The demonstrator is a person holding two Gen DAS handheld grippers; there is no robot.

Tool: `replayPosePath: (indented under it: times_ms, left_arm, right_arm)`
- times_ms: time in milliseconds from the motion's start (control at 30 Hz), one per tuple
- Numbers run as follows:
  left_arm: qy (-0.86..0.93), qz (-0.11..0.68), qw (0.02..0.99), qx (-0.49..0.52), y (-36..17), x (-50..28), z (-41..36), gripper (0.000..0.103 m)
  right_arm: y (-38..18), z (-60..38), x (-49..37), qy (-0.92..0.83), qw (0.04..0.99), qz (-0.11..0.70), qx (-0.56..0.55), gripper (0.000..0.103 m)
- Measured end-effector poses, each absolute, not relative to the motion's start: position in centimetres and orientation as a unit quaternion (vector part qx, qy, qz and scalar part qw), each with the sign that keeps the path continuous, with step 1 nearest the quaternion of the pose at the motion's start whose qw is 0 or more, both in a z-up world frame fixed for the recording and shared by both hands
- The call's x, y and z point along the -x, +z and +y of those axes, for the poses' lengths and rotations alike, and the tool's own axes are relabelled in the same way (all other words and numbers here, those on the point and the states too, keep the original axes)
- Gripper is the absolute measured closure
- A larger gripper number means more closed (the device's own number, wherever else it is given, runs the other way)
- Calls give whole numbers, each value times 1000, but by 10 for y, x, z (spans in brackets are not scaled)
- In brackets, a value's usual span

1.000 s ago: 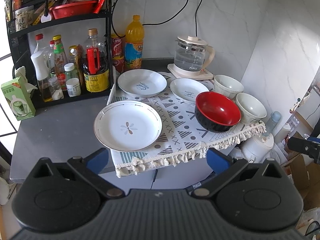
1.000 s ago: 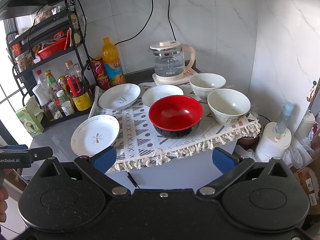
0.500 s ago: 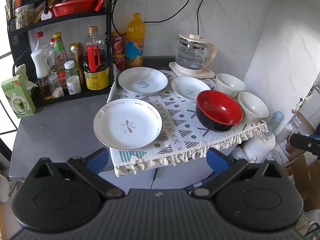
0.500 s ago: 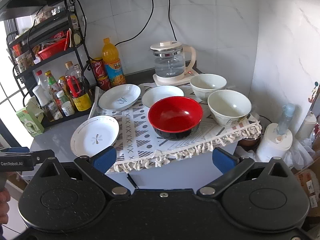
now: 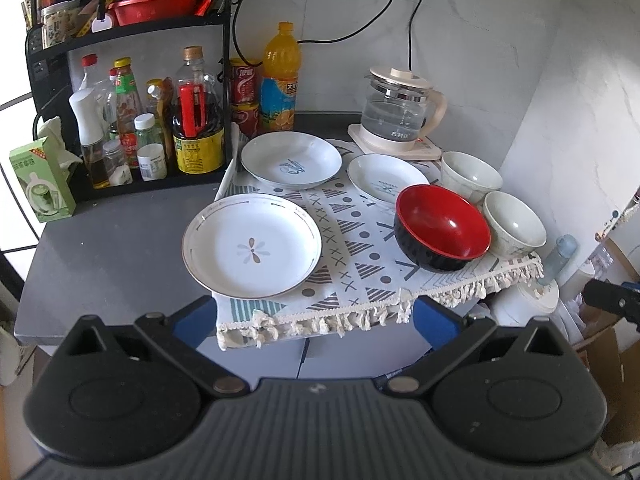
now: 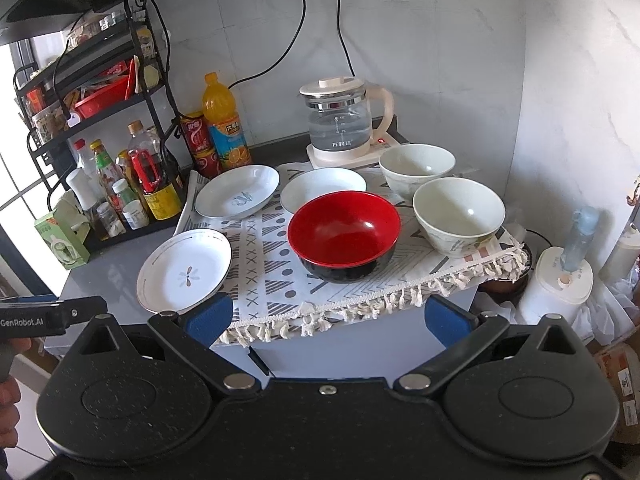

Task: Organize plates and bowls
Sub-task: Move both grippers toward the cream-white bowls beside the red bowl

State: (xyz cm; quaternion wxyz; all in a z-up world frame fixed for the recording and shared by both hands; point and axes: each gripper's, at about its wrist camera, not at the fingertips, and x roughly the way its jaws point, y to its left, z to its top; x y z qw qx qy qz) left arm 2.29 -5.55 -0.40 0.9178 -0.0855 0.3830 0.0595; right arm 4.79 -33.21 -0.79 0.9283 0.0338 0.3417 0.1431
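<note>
Seen first through the left wrist camera, the left gripper (image 5: pixel 312 316) is held level in front of the counter edge, its blue-padded jaws spread wide with nothing between them, short of the fringed patterned cloth (image 5: pixel 360 264). Just ahead of it the flower plate (image 5: pixel 252 246) lies half on the cloth and half on the grey counter (image 5: pixel 112 248). Behind it sit two more white plates, the larger (image 5: pixel 291 165) nearest the black bottle rack (image 5: pixel 132 120) and the smaller (image 5: pixel 386 178) partly hidden by the red bowl (image 5: pixel 442 233). Two pale bowls stand at the right, one (image 5: pixel 471 175) by the glass kettle (image 5: pixel 402 114), the other (image 5: pixel 514 224) touching or nearly touching the red bowl. From the right wrist camera, the right gripper (image 6: pixel 328 316) likewise hangs before the cloth's fringe, jaws parted and empty, pointing toward the red bowl (image 6: pixel 344 236) in the middle. The flower plate (image 6: pixel 184 270) lies to its left, the near pale bowl (image 6: pixel 459 214) to its right. At the left frame edge a dark gripper body (image 6: pixel 48 314) shows, seemingly the left one, with part of a hand (image 6: pixel 8 396) below it.
</note>
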Motion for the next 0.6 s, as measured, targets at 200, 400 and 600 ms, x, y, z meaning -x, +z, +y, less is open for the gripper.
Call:
replayPosePath:
  times_ms: [200,400,600]
  left_arm:
    - [78,381,916,94,-3,-32,-66,0]
    - [82,381,916,94,-1,-43,-84,0]
    - [88,387,913,92,1,-59,-95,1]
  right_arm:
    - [-12,-348,-58,150,927,344,-23,4]
    - [-15,-361,-68,157,923,350,-30,11]
    - [-19,-368,-79,155,923,350,-38,14]
